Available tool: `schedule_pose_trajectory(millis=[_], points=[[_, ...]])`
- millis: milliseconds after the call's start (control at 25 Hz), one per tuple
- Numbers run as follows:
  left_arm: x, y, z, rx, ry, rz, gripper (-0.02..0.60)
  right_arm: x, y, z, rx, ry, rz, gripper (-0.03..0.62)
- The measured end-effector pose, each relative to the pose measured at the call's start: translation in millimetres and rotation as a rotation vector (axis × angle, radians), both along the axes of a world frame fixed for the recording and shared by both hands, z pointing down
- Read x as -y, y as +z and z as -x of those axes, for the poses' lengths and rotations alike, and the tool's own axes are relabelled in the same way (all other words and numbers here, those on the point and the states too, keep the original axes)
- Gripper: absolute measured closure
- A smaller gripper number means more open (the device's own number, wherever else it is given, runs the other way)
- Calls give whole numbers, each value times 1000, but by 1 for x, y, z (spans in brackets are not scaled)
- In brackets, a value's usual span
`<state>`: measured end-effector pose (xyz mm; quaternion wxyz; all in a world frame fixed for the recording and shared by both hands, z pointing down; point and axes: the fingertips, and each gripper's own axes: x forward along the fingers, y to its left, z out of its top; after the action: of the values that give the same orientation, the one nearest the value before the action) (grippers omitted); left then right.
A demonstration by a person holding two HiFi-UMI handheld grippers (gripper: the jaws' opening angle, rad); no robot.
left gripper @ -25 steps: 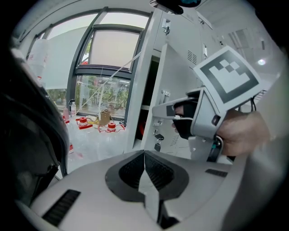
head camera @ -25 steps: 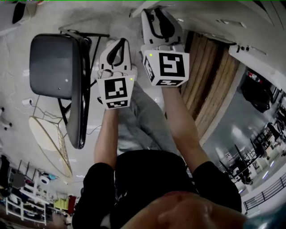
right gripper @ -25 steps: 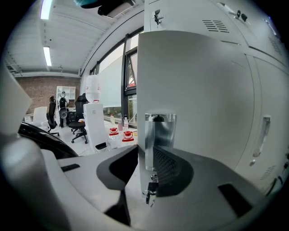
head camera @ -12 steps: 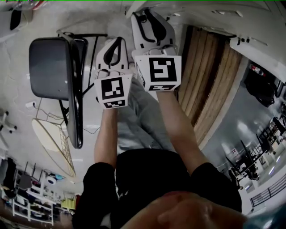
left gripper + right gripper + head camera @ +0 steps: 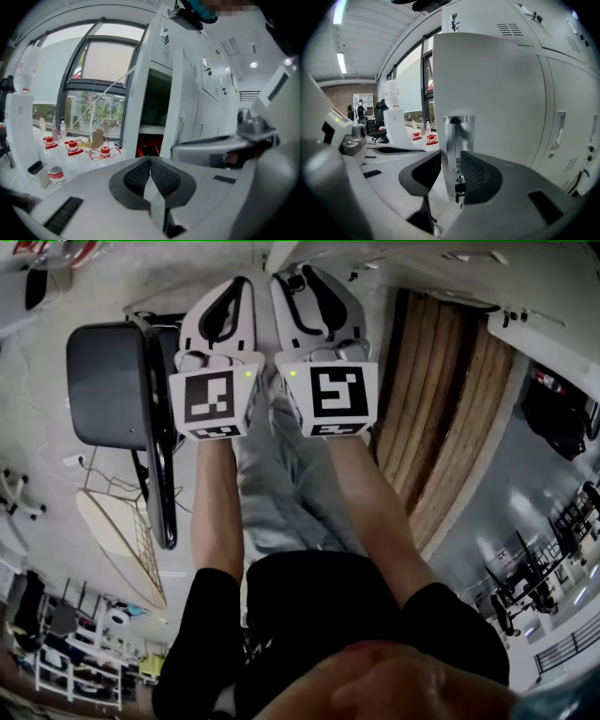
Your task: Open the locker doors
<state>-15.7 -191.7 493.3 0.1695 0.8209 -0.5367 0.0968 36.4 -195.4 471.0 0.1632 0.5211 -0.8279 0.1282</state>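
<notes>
Item 1, my right gripper [image 5: 451, 165]: jaws spread and just been widening, one on each side of the chrome handle [image 5: 458, 133] at the free edge of the swung-out locker door [image 5: 492, 89]; pads appear off it

Item 2, my left gripper [image 5: 150, 161]: jaws pressed together, nothing between them, facing the open locker [image 5: 154, 101]

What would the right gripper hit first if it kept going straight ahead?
The open locker door: its metal handle sits between the right gripper's jaws, which have just been opening.
</notes>
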Motion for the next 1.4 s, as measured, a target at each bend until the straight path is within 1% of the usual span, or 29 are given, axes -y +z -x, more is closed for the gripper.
schedule_pose_trajectory(millis=[80,120,160,200,240,280,360,480,600,760,960,1040,1160,1320,1400], points=[[13,-9,-6,-4,38,-30,571,-2,0,-1,5,10,1,451],[18,-12,-10,-6,63,-38,571,-3,0,-4,2,30,1,451],[21,-15,-15,-5,89,-44,571,-2,2,-11,-8,74,1,452],[23,-16,-19,-1,110,-48,571,-1,3,-23,-23,133,3,577],[24,-17,-21,3,123,-50,572,1,5,-37,-33,184,7,579],[24,-17,-22,4,130,-49,572,1,6,-50,-33,213,11,579],[24,-17,-22,2,137,-51,572,-1,3,-65,-33,221,8,578],[21,-17,-23,14,143,-50,572,-8,2,-74,-32,215,7,579],[13,-18,-26,11,153,-45,572,-15,3,-78,-14,218,18,578],[-5,-18,-36,-7,164,-22,572,-29,2,-74,4,186,29,579],[-30,-18,-51,9,211,-2,572,-49,-4,-70,51,166,44,578],[-38,-17,-61,9,241,12,572,-57,-6,-71,57,165,47,579],[-50,-20,-83,-1,305,15,572,-68,-9,-81,69,195,53,579],[-64,-26,-115,-21,350,25,572,-83,-14,-106,77,245,66,579],[-70,-30,-133,-26,387,26,572,-88,-18,-123,80,283,67,579]])
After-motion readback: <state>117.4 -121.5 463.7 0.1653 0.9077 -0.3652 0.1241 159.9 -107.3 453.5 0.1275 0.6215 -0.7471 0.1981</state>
